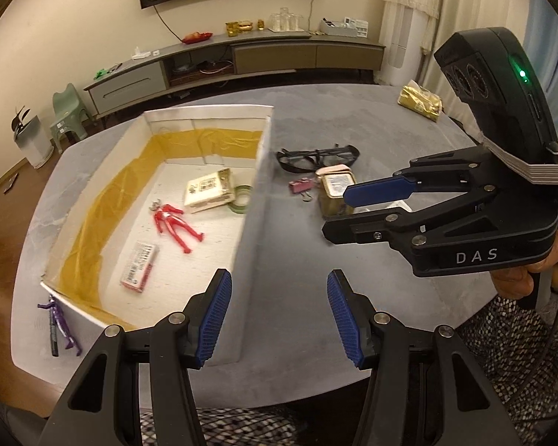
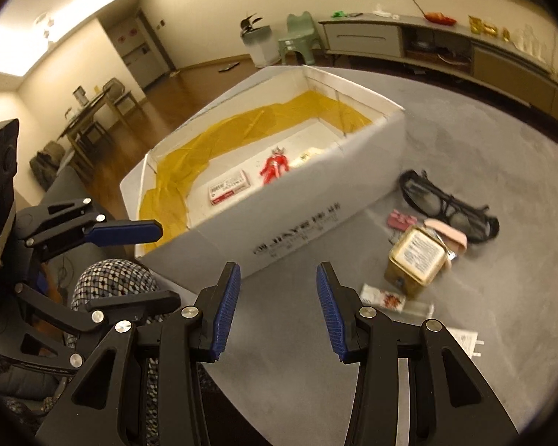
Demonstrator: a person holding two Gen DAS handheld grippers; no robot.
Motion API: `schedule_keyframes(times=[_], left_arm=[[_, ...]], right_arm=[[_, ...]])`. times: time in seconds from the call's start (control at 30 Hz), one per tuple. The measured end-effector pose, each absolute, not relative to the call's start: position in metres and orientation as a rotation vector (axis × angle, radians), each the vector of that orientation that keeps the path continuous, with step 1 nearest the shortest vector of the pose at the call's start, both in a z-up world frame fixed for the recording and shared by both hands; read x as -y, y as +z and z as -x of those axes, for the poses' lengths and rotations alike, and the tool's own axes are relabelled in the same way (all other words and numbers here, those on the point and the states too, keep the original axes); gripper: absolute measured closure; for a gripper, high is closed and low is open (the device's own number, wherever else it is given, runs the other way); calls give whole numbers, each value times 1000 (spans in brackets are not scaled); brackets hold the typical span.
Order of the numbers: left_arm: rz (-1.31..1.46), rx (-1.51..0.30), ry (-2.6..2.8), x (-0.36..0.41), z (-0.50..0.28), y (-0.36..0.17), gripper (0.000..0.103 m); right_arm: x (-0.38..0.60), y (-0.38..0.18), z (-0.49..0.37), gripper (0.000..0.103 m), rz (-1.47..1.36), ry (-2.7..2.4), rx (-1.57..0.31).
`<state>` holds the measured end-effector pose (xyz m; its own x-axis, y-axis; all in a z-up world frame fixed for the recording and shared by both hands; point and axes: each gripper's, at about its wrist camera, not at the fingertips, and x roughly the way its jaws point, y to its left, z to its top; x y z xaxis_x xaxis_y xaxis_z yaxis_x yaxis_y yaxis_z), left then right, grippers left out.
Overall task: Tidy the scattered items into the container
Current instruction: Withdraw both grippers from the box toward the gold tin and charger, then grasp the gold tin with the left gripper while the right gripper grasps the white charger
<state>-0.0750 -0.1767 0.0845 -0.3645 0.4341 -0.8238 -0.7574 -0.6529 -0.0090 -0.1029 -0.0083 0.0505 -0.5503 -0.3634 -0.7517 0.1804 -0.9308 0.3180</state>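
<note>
**Box part-filled, clutter still out on the counter**

The white box [image 1: 249,245] sits on the grey counter [image 1: 297,297] w/ a red figure [image 1: 175,225] and 2 packets inside. Still outside: gold tin [image 2: 416,260], glasses [image 2: 450,204], pink clip [image 2: 401,220], all close together. Your left tongs [image 1: 279,312] and right tongs [image 2: 279,310] are both wide, holding nothing. Risk: reaching for the tin, you could knock the clip or snag the glasses.
</note>
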Motion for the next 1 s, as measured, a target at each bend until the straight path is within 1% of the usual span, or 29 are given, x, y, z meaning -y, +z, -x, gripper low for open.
schedule_keyframes(times=[0.13, 0.3, 0.4, 0.53, 0.67, 0.83, 0.93, 1.0], left_arm=[[1093, -496, 2027, 152, 65, 76, 48], [1110, -490, 1999, 122, 61, 60, 43], [1133, -484, 1984, 106, 64, 48, 43], [1146, -456, 1984, 83, 73, 35, 43], [1140, -412, 2012, 57, 90, 24, 38], [1141, -394, 2029, 28, 112, 1, 37], [1167, -372, 2032, 17, 124, -16, 37], [1170, -372, 2026, 12, 128, -25, 37]], right_arm=[[-19, 40, 91, 57, -1286, -2528, 366], [-55, 20, 81, 57, -1327, -2575, 419], [-72, 8, 78, 57, -1377, -2618, 395], [-87, -4, 76, 57, -1430, -2677, 315], [-99, -13, 78, 57, -1457, -2678, 316], [-112, -24, 80, 57, -1522, -2716, 277], [-119, -26, 82, 57, -1514, -2705, 301], [-119, -26, 83, 57, -1503, -2691, 258]])
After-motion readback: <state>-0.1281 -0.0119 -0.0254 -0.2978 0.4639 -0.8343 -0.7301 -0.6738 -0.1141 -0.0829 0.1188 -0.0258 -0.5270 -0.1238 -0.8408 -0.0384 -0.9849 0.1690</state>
